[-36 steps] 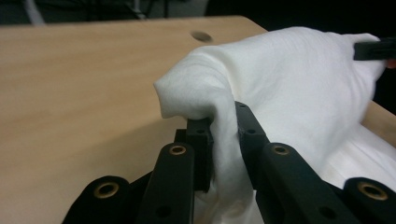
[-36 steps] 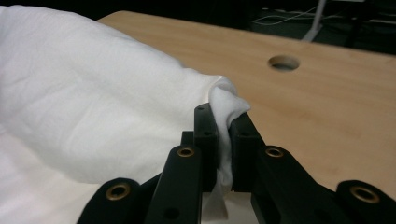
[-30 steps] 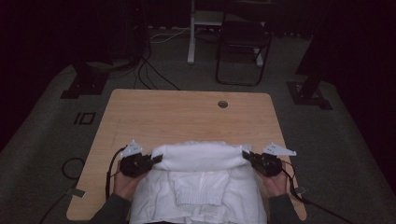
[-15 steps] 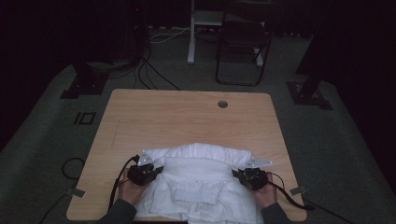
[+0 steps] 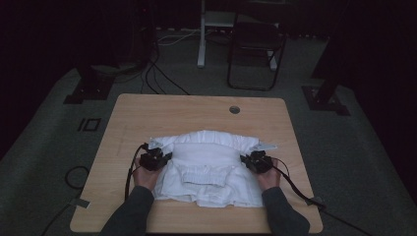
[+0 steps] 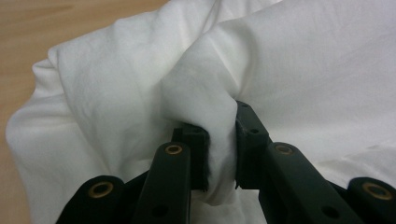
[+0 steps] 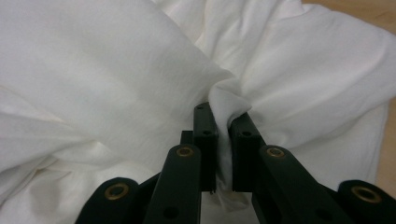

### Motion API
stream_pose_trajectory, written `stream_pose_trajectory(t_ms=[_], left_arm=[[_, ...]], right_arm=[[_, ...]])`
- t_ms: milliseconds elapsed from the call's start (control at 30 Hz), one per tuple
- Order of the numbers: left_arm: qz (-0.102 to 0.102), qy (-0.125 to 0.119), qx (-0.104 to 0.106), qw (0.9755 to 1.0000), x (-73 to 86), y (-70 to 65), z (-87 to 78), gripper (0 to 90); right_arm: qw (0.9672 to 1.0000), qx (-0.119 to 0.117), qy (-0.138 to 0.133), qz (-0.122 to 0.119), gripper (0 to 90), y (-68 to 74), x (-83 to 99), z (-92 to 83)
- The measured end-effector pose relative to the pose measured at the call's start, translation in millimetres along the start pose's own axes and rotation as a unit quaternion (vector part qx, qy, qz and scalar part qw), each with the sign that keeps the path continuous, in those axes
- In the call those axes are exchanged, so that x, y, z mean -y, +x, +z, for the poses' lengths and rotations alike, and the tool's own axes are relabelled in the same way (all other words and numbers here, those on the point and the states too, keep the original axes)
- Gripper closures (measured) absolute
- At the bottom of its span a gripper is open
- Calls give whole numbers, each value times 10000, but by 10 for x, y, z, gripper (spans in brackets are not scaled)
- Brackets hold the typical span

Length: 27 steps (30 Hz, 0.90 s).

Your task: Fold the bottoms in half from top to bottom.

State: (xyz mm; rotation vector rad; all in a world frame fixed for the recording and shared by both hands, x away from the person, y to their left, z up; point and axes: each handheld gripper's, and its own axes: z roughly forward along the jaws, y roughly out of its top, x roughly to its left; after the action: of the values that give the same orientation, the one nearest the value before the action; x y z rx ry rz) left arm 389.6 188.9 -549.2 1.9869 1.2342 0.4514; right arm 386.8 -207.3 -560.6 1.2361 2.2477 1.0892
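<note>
Left fingers: the left gripper point(image 6: 219, 154) is clenched on a bunched fold of the white cotton garment point(image 5: 209, 164); cloth fills the gap between its black fingers point(image 6: 250, 135).
Right fingers: the right gripper point(image 7: 223, 149) pinches a thin twisted fold of the same garment between its black fingers point(image 7: 205, 140), which stand nearly together.
Hands: in the high view the left gripper point(image 5: 153, 160) sits at the garment's left edge and the right gripper point(image 5: 256, 162) at its right edge, each held by a hand in a dark grey sleeve point(image 5: 128, 214).
Garment: it lies crumpled on the near half of the light wooden tabletop point(image 5: 147, 110), between the two grippers, its ribbed band facing the near edge.
Around: a round cable hole point(image 5: 234, 109) lies far right on the tabletop, well apart from the garment; a dark chair point(image 5: 255, 54) stands on the grey carpet beyond.
Texture: soft, creased, matt cloth; smooth wood grain.
</note>
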Motion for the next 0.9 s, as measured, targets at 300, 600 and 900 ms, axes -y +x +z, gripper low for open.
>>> stream_pose_trajectory(t_ms=[300, 600, 900], left_arm=[[-282, -63, -53, 9996, -295, 48, 318, 784], [-907, -397, 459, 9940, -285, 153, 155, 812], [-496, -1638, 643, 9831, -442, -18, -538, 836]], right_arm=[[9978, 495, 4, 431, 837, -330, -267, 239], [9972, 418, -211, 577, 843, -364, -284, 127], [9879, 675, -1373, 245, 847, -310, -481, -488]])
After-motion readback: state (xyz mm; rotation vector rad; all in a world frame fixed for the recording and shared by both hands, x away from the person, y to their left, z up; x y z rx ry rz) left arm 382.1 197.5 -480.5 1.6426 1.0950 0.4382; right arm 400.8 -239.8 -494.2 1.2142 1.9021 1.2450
